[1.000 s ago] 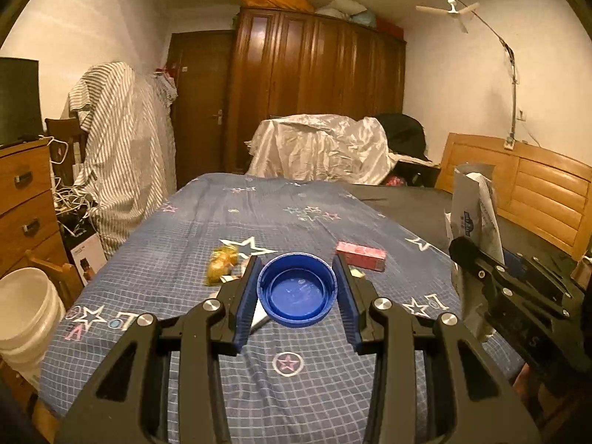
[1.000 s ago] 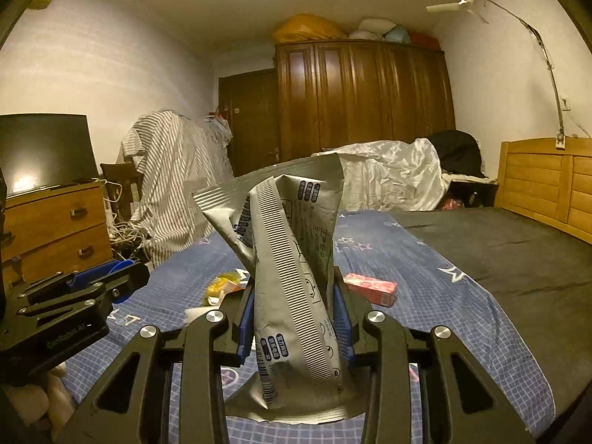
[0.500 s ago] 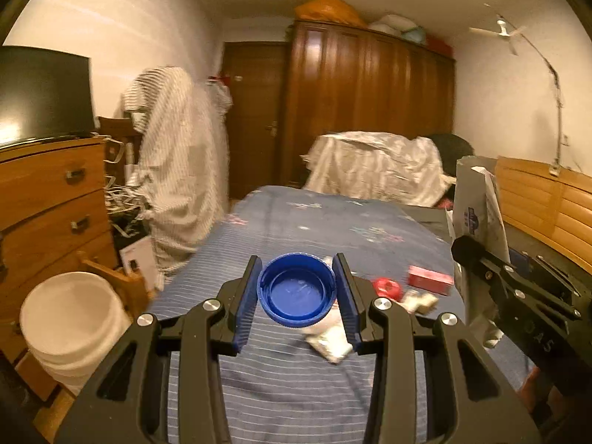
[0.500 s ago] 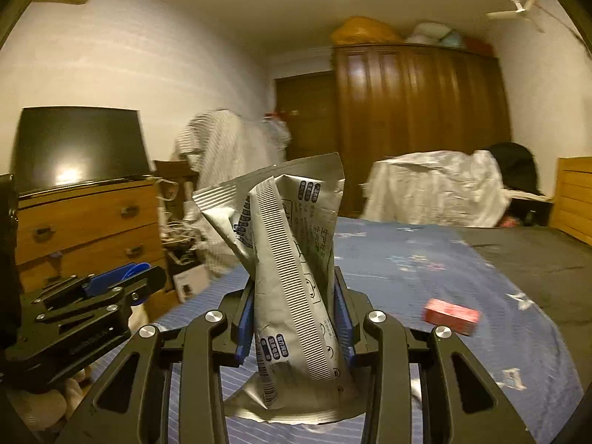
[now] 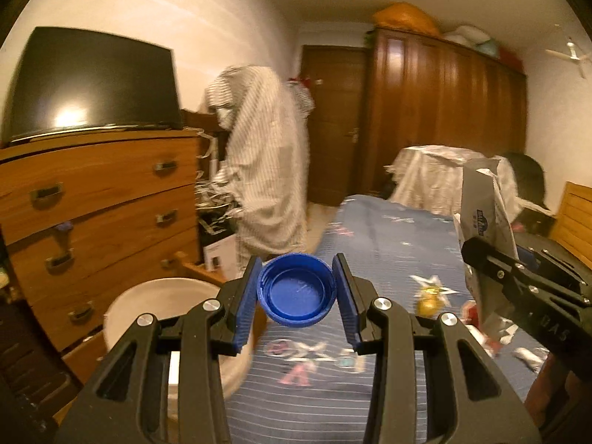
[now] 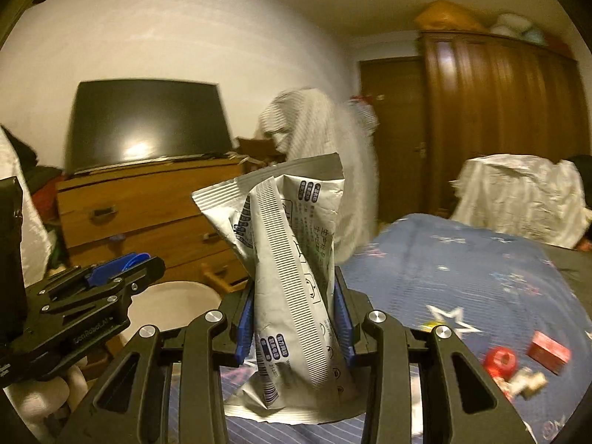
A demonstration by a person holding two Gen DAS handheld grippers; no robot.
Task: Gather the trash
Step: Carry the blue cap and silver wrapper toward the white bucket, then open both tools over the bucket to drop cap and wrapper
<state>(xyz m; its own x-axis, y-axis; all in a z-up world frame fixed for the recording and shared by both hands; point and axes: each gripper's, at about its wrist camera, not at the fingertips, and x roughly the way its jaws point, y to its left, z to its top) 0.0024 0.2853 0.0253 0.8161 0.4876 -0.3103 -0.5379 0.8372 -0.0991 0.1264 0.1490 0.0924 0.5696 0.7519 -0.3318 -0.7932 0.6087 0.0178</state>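
Left wrist view: left claw (image 5: 298,290) clamped on blue cap (image 5: 297,288), pads on its rim either side, open hollow side facing the camera, cap axis running along the claw's line. Claw points slightly downward, over the bed (image 5: 388,229) edge, with white bucket (image 5: 162,296) low left, partly behind the left finger. Right claw (image 5: 477,255) seen side-on at right, holding the silver packet (image 5: 484,211).

Right wrist view: right claw (image 6: 294,314) clamped on the packet (image 6: 292,259), pads pressing its lower middle. Packet stands upright, long axis vertical, crumpled, top edge flared up-left, bottom spreading below the pads. Printed back seam faces the camera. Left claw (image 6: 125,266) at lower left, side-on, blue cap edge (image 6: 135,259) showing between its fingers, bucket (image 6: 174,303) just beyond it.

Bed has blue checked cover with stars. On it, lower right: red box (image 6: 547,351), red cap (image 6: 499,360), small crumpled scraps. Yellow wrapper (image 5: 427,301) near a star, blurred.

Room: wooden dresser (image 5: 100,199) with dark TV (image 5: 92,81) on top, striped cloth (image 5: 266,162) draped over something, brown wardrobe (image 5: 444,111), door, ceiling fan. Background motion-blurred.
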